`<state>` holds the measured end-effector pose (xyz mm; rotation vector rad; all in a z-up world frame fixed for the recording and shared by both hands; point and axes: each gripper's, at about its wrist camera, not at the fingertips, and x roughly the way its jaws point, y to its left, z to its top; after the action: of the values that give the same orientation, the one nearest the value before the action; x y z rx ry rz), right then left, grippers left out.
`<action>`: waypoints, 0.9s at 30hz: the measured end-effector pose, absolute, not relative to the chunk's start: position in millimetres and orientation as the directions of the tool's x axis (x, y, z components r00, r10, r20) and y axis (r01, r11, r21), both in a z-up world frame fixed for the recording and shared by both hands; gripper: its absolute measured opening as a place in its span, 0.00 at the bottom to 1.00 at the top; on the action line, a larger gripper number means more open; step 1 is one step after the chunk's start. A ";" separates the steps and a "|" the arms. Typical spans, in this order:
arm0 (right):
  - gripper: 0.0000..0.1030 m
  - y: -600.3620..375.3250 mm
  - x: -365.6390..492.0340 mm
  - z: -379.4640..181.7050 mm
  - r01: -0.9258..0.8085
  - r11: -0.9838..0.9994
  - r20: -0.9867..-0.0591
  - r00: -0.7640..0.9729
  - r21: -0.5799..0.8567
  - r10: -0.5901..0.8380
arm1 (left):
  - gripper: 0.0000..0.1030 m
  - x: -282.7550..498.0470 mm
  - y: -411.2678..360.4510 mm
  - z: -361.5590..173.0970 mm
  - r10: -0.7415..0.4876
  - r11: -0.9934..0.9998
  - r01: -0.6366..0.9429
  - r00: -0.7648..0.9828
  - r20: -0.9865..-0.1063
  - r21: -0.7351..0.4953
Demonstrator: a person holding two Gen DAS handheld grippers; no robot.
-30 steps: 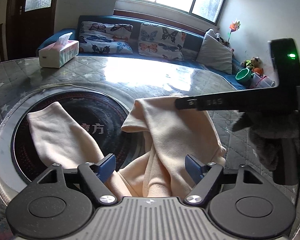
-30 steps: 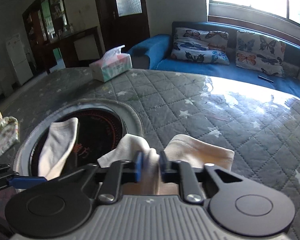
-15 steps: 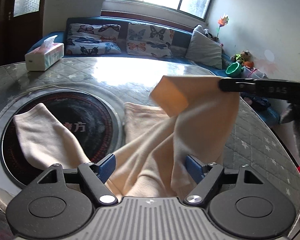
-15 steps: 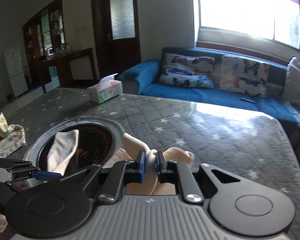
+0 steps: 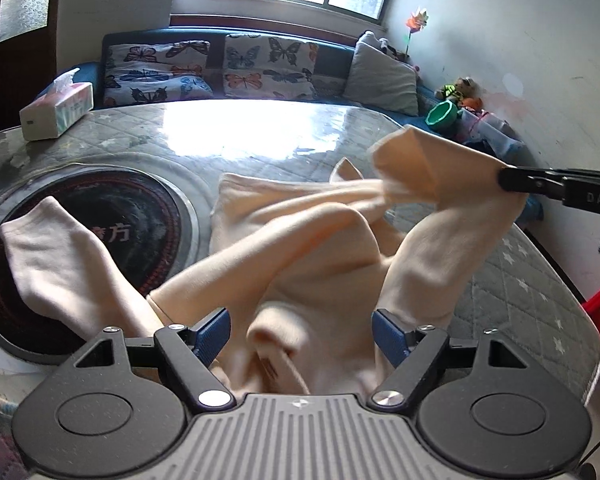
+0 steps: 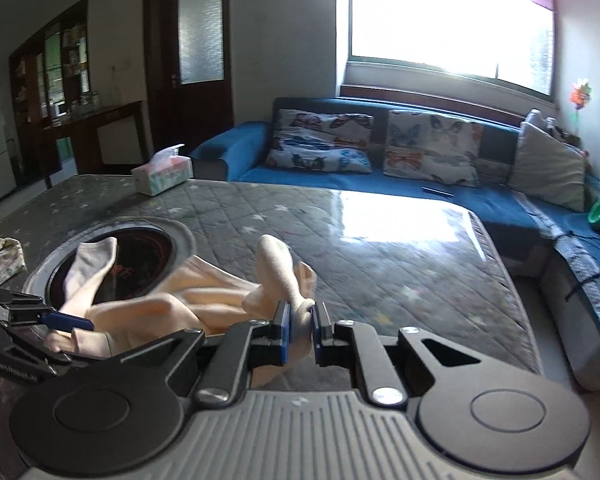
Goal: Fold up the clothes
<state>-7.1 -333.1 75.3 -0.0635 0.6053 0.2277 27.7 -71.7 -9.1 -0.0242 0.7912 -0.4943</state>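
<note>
**Cream garment lifted at one end**

My right fingers [image 6: 299, 330] are clamped on a bunched fold of the cream garment [image 5: 312, 264], holding it up off the counter [image 6: 380, 256]. My left fingers [image 5: 301, 334] stand spread wide, gripping nothing, with the cloth's neck opening between them. One sleeve [image 5: 56, 256] lies flat across the dark round plate [image 5: 148, 216] set in the counter; the rest stretches up toward my right side. A tissue box [image 5: 56, 110] sits near the far edge.
</note>
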 end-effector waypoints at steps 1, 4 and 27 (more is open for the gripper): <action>0.10 -338.3 -13.0 73.5 -0.216 0.976 -0.573 0.799 0.008 0.181 | 0.78 26.2 -72.2 -9.9 -0.437 0.885 0.419 0.592 -0.677 -0.205; 0.10 -351.9 -27.4 67.0 -0.176 0.984 -0.584 0.798 0.011 0.149 | 0.78 21.6 -74.3 -11.7 -0.443 0.880 0.426 0.582 -0.682 -0.209; 0.27 -344.9 -43.3 39.8 -0.203 0.979 -0.643 0.746 0.028 0.173 | 0.79 -3.4 -80.5 -20.1 -0.453 0.863 0.466 0.541 -0.709 -0.196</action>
<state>-43.3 -344.9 39.8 -0.0445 0.6988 0.2057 -3.4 -80.5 -20.1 0.0172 0.8369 -0.5457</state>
